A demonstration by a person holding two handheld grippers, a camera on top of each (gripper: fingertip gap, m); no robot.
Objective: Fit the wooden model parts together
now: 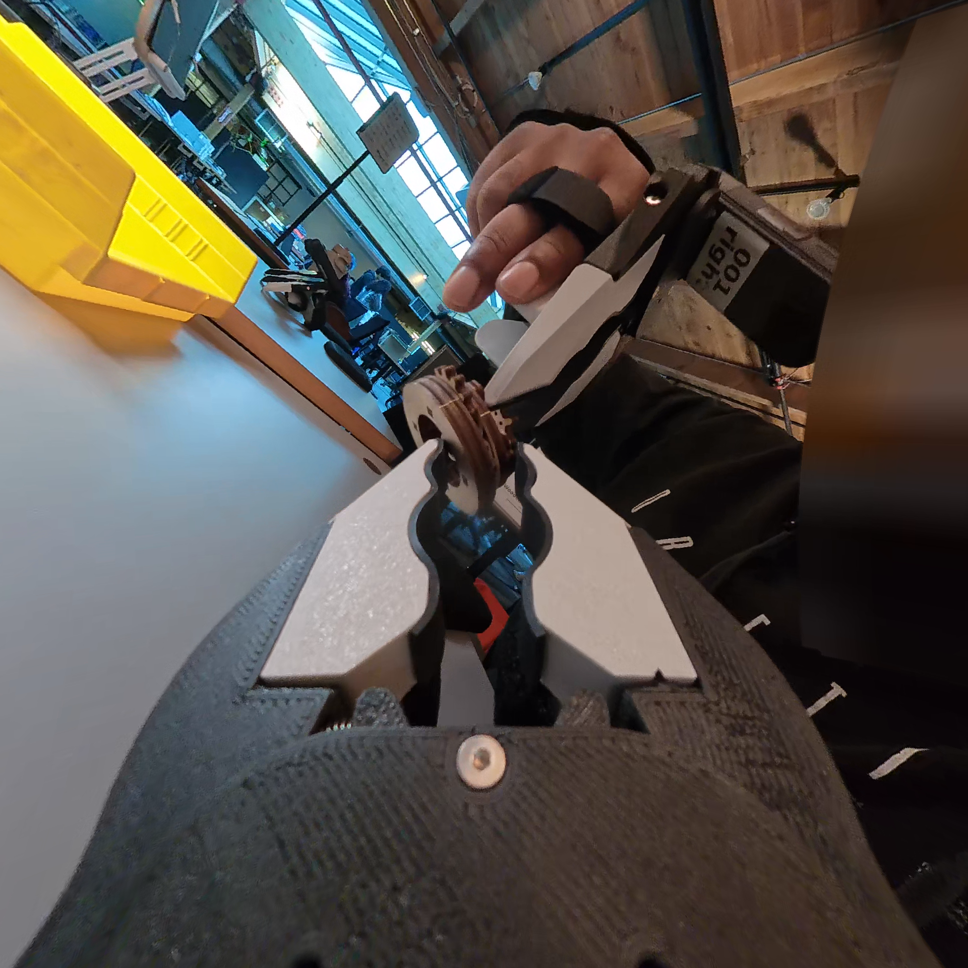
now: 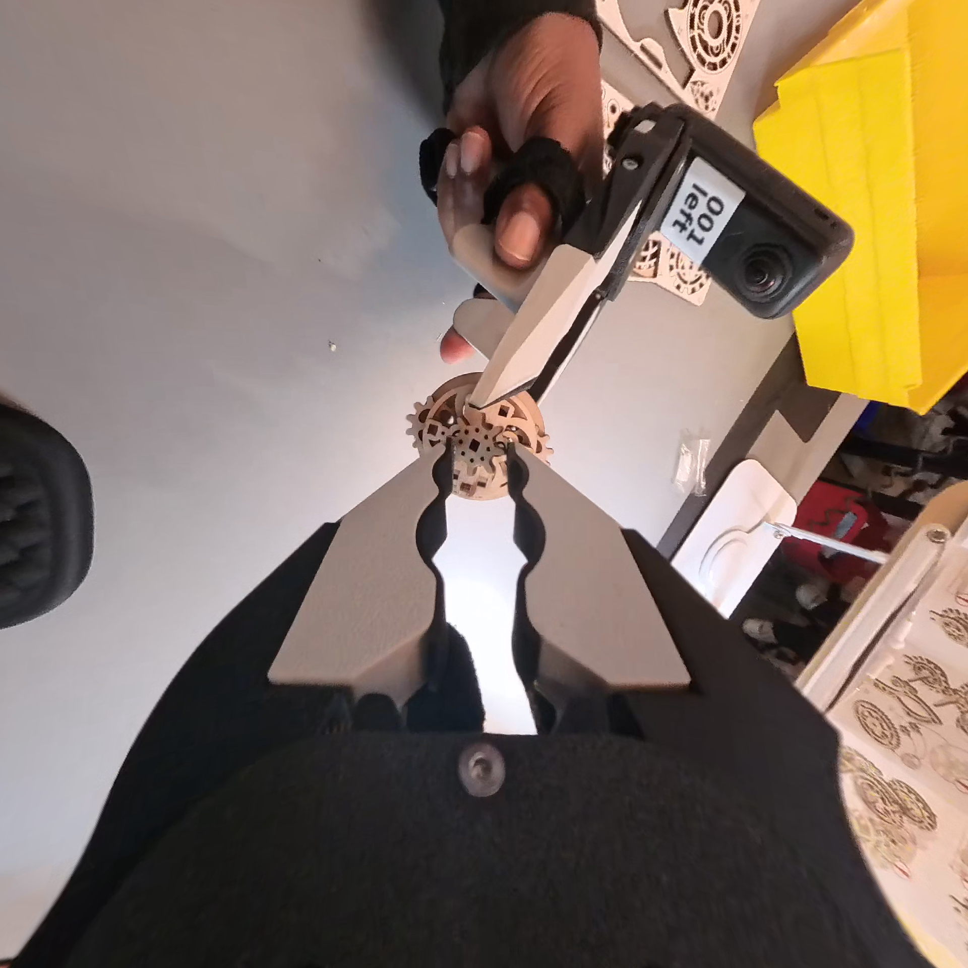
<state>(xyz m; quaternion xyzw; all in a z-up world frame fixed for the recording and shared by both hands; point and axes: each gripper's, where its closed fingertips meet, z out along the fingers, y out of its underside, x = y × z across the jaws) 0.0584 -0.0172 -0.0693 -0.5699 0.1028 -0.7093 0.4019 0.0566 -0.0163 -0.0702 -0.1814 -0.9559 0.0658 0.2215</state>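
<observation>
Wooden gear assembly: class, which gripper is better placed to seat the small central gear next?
Probably right: the right gripper grips the small central gear, while the left gripper steadies the wooden gear assembly.

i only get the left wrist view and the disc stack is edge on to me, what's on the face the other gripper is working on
Observer: The right wrist view shows that face of the wooden disc stack covered in small gears, with a central gear in the middle.
Operator: is that one gripped
Observer: The right gripper appears closed on it, one fingertip on each side.
Operator: any spare parts around
Observer: Wooden sheets of uncut gears lie in a white tray beside the right gripper.
</observation>
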